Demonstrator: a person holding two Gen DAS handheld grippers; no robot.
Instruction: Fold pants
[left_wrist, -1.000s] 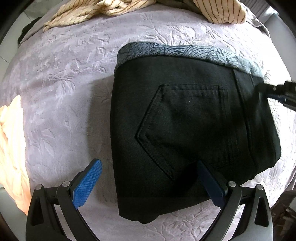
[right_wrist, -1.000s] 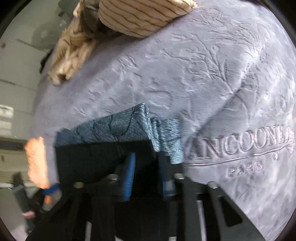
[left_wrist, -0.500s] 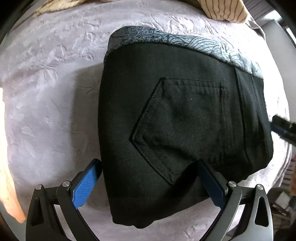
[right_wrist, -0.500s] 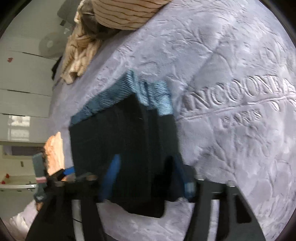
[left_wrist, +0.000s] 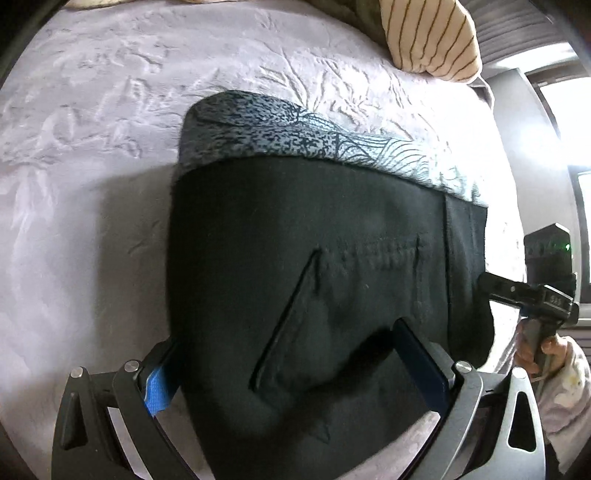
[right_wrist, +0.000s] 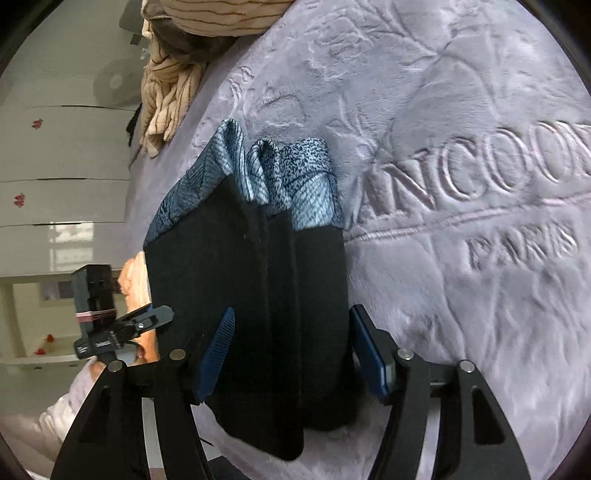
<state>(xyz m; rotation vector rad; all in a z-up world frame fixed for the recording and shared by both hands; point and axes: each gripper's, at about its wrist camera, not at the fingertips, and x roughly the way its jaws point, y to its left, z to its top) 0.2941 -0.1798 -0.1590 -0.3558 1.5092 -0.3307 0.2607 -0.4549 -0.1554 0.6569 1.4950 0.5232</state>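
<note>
Folded black pants (left_wrist: 332, 280) on lilac blanket (left_wrist: 92, 184) (blue lining at far edge), left gripper (left_wrist: 291, 365) fingers spread astride near edge, right gripper (right_wrist: 291, 354) spread astride right edge.

The pants (left_wrist: 314, 266) are matt black woven cloth, denim-like, with raised stitched seams around a pocket; their lining (left_wrist: 295, 136), showing along the upper edge, is a thinner grey-blue printed fabric with a faint sheen, seen bunched in folds in the right view (right_wrist: 280, 177). The blanket (left_wrist: 92, 147) under them is lilac plush, soft and velvety, embossed with leaf shapes and raised lettering (right_wrist: 480, 173). At the top right lies a cream ribbed cloth (left_wrist: 432, 40) with thin brown stripes. The left gripper (left_wrist: 295, 373) has matt black and grey hard arms, shiny metal pins, and blue textured pads (left_wrist: 159, 387). The right gripper (right_wrist: 291, 354) is alike, matt black.
</note>
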